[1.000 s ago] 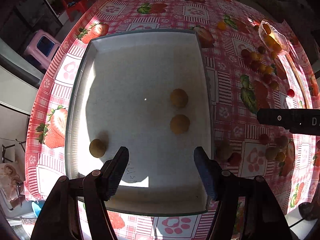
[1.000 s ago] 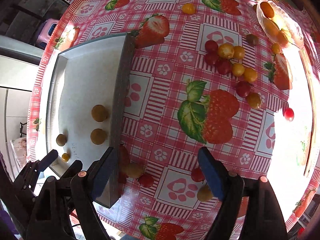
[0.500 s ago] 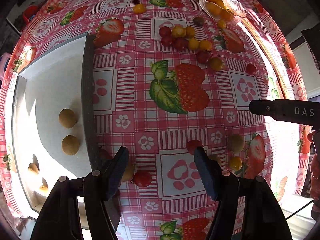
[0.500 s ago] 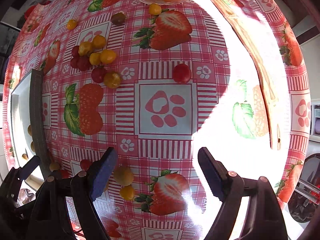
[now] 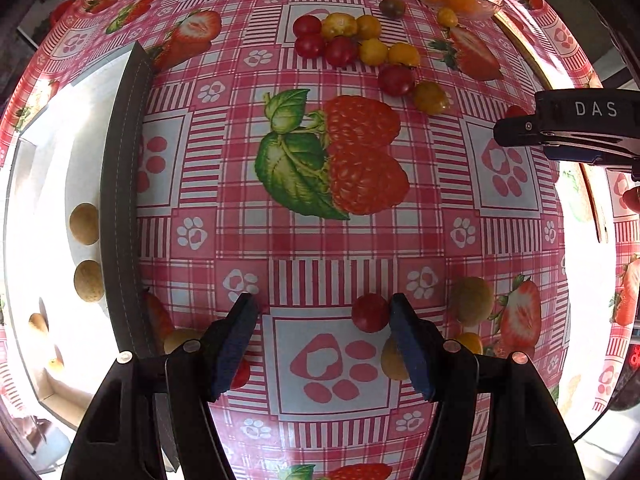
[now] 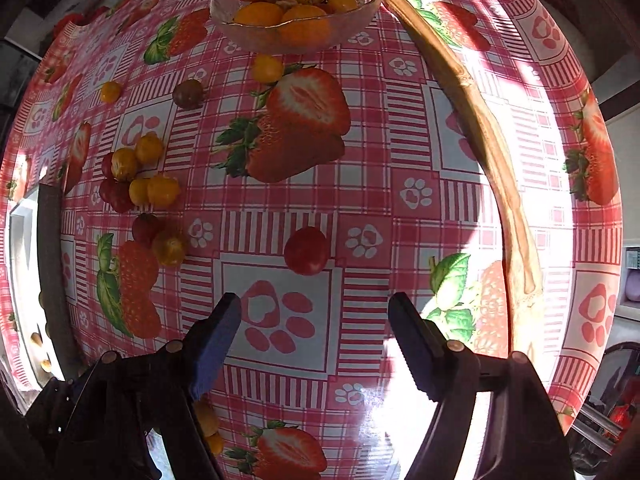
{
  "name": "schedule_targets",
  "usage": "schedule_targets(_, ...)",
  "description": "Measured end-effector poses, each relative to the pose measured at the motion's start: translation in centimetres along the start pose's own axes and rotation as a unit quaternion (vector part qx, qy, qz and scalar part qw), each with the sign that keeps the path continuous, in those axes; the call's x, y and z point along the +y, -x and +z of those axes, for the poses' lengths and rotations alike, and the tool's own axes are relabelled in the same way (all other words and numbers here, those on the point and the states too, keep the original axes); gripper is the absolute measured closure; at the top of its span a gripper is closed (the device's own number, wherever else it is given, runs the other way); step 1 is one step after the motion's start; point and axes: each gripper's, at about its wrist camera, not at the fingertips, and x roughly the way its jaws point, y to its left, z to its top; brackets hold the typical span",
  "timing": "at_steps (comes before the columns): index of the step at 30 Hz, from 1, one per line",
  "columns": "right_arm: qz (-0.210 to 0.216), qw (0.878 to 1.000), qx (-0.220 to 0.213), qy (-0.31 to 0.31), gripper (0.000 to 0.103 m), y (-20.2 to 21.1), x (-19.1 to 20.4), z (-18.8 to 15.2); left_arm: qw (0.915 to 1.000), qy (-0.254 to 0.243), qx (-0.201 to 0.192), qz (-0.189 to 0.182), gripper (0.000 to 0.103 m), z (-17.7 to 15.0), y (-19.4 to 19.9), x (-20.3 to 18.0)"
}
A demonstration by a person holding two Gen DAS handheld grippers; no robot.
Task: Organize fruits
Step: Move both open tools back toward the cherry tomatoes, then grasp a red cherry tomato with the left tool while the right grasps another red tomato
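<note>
A red cherry tomato (image 5: 370,313) lies on the counter (image 5: 320,240), touching or nearly touching the inner face of the right pad of the left hand-held gripper (image 5: 320,340). That gripper's jaws are apart, nothing clamped. I judge the tomato light, smooth-skinned, round, apt to roll and easily bruised; take it gently across its widest part, centred between the pads. A second red tomato (image 6: 306,250) sits just beyond the right hand-held gripper (image 6: 314,338), whose empty jaws have just been narrowing but stay apart. Farther off lie mixed red and yellow tomatoes (image 5: 360,44), a glass bowl (image 6: 256,36) of orange fruit far away, and a white tray (image 5: 48,160) at left holding brown fruits.
</note>
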Motion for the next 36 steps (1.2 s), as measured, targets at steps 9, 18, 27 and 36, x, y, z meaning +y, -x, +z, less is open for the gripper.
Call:
schedule_targets(9, -0.025, 0.999, -0.024, 0.027, 0.06, -0.8, 2.7, 3.1, 0.9997, -0.011, -0.004, 0.022, 0.06, 0.0, 0.4, -1.4)
schedule_targets(18, 0.011, 1.0, -0.026, 0.013, 0.08, 0.9, 0.8, 2.2, 0.9997, 0.011, -0.009, -0.022, 0.082, -0.4, 1.8, -0.8)
schedule_targets(27, 0.038, 0.999, -0.013, 0.009, 0.08, 1.7, 0.1, -2.6, 0.9978, 0.025, -0.009, -0.061, 0.082, -1.0, 3.3, 1.6)
schedule_targets(36, 0.053, 0.999, -0.012, 0.005, 0.08, 3.2, 0.7, -4.0, 0.9973, 0.023, -0.021, -0.066, 0.082, -1.1, 4.4, 3.1)
